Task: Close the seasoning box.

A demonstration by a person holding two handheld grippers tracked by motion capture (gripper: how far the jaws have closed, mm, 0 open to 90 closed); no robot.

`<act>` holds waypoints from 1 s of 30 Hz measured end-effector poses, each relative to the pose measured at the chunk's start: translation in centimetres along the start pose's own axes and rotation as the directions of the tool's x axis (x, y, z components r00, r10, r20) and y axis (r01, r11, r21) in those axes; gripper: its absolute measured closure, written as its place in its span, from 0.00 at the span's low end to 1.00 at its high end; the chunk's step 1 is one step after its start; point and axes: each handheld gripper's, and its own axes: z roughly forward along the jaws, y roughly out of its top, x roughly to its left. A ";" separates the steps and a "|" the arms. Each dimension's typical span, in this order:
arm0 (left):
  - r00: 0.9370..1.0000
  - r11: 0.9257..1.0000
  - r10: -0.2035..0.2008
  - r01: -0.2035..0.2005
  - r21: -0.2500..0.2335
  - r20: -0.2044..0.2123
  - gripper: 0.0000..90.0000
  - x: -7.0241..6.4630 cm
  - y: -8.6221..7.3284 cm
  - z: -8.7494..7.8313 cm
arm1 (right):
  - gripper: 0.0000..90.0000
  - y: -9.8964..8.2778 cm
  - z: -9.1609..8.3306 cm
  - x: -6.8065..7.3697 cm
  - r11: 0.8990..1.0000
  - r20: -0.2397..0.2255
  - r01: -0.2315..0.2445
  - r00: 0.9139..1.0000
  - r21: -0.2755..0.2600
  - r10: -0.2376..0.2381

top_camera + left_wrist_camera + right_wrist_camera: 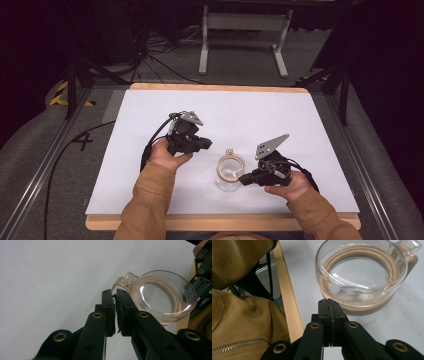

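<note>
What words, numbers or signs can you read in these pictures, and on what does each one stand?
"4": a dark mark on the grey floor left of the table.
The glass cup and both tongs carry no readable text.

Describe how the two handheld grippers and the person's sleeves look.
Both the left gripper and the right gripper are black, with flat linked bars pinned by brass-coloured rivets and dark pads on the jaws. Each carries a grey three-cornered plate with small holes on top and trails a black cable. The sleeves are mustard-brown; a metal zip runs across the jacket.
</note>
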 end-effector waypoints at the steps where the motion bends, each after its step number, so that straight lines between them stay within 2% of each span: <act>1: 1.000 1.000 -0.001 0.001 0.002 0.002 0.94 0.0 0.0 0.0 | 0.99 0.0 0.1 0.0 1.000 -0.005 0.000 1.000 0.011 0.000; 5: 1.000 1.000 0.002 -0.002 0.003 0.002 0.94 0.0 0.0 -0.1 | 0.99 0.0 0.2 0.2 0.999 -0.010 -0.002 1.000 0.038 0.002; 7: 1.000 1.000 0.003 -0.003 0.001 -0.001 0.94 0.0 0.0 -0.1 | 0.99 0.0 0.1 0.3 0.999 -0.015 0.013 1.000 0.038 -0.012; 12: 1.000 1.000 -0.013 0.013 -0.005 -0.012 0.92 0.1 -0.4 -0.6 | 0.99 0.4 -0.6 0.5 0.999 -0.008 0.032 0.999 0.000 -0.032; 15: 0.999 0.999 -0.028 0.027 -0.021 -0.020 0.90 0.1 -0.6 -0.8 | 0.94 0.6 -1.0 0.5 0.999 0.006 0.044 0.999 -0.031 -0.044; 16: 0.999 0.999 -0.033 0.032 -0.028 -0.034 0.89 0.1 -0.9 -1.1 | 0.90 0.8 -1.6 0.3 0.996 0.026 0.048 0.999 -0.078 -0.047; 18: 0.998 0.999 -0.043 0.041 -0.033 -0.042 0.88 0.2 -1.2 -1.4 | 0.88 0.8 -1.9 0.3 0.994 0.039 0.055 0.998 -0.095 -0.052; 20: 0.997 0.998 -0.058 0.056 -0.038 -0.054 0.87 0.2 -1.6 -1.7 | 0.85 1.0 -2.9 -0.1 0.986 0.070 0.056 0.996 -0.158 -0.045; 23: 0.995 0.997 -0.074 0.071 -0.044 -0.072 0.85 0.5 -2.3 -2.3 | 0.82 1.1 -4.2 -0.9 0.972 0.134 0.062 0.990 -0.225 -0.032; 25: 0.994 0.996 -0.081 0.078 -0.045 -0.079 0.84 0.6 -2.5 -2.5 | 0.81 1.0 -4.5 -1.1 0.969 0.146 0.062 0.989 -0.238 -0.027; 26: 0.992 0.996 -0.087 0.083 -0.045 -0.094 0.83 0.7 -2.8 -2.7 | 0.77 0.8 -5.4 -2.1 0.961 0.182 0.059 0.983 -0.272 -0.009; 27: 0.990 0.995 -0.091 0.087 -0.040 -0.104 0.83 0.8 -2.9 -2.8 | 0.77 0.8 -5.4 -2.1 0.961 0.182 0.059 0.983 -0.272 -0.009; 28: 0.987 0.994 -0.107 0.102 -0.047 -0.118 0.83 0.9 -3.2 -2.8 | 0.76 0.7 -5.6 -2.4 0.958 0.198 0.062 0.980 -0.279 -0.005; 30: 0.985 0.993 -0.110 0.105 -0.047 -0.130 0.81 1.2 -3.6 -2.9 | 0.74 0.2 -6.1 -3.6 0.957 0.236 0.055 0.972 -0.283 0.014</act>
